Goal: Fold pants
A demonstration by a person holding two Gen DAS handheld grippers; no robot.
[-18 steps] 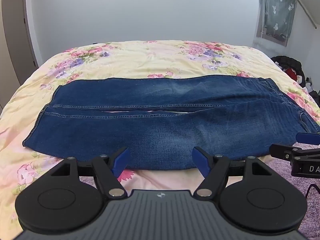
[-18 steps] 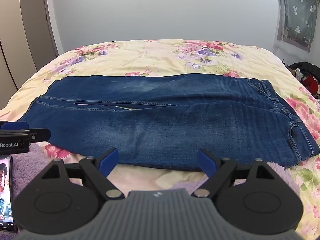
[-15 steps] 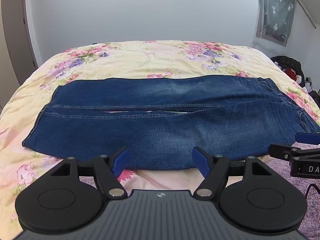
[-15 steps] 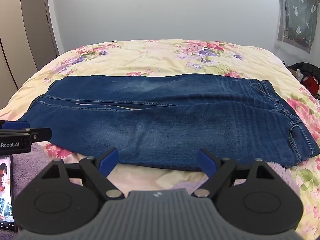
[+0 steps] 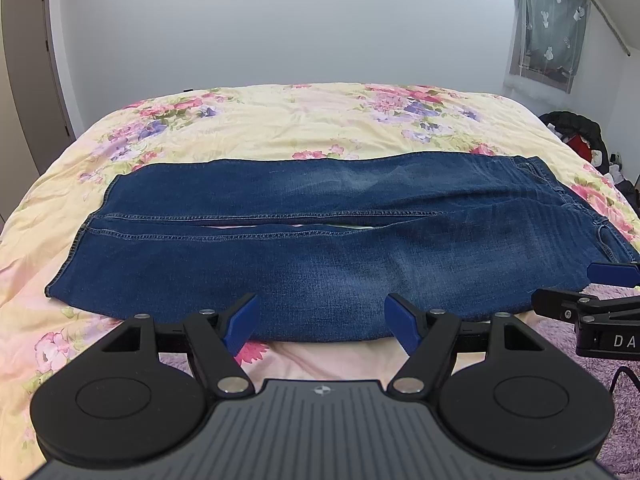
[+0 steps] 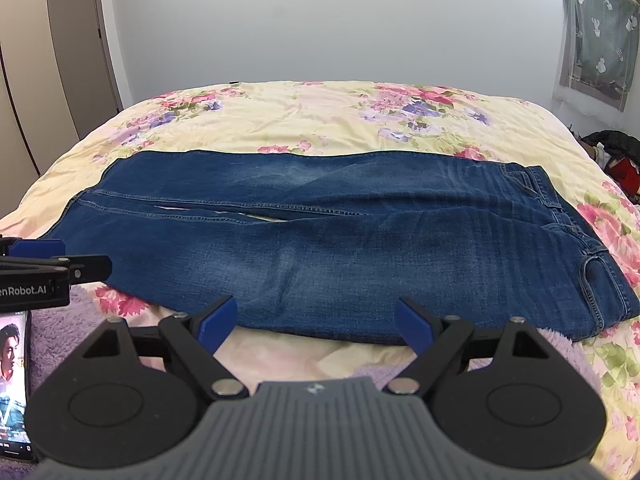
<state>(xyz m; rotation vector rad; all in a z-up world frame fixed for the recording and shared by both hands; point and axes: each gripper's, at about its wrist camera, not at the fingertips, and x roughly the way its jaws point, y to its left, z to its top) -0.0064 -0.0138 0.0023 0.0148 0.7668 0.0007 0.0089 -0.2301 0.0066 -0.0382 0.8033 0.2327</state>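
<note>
You can read "enRobot.AI" on the left gripper (image 6: 34,256) body at your left edge, and "DA" on the right gripper (image 5: 600,292) body at your right edge

Matt denim pants (image 5: 320,240), cotton bedspread (image 5: 300,120)

Bare floral bedspread (image 5: 304,120) lies open beyond my jeans (image 5: 320,248); a phone (image 6: 14,384) sits near left, clothes pile (image 5: 576,132) far right.

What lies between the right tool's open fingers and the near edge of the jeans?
Only bare floral bedspread. In the right wrist view, the right tool hovers open just short of the jeans, with nothing else in that strip.
</note>
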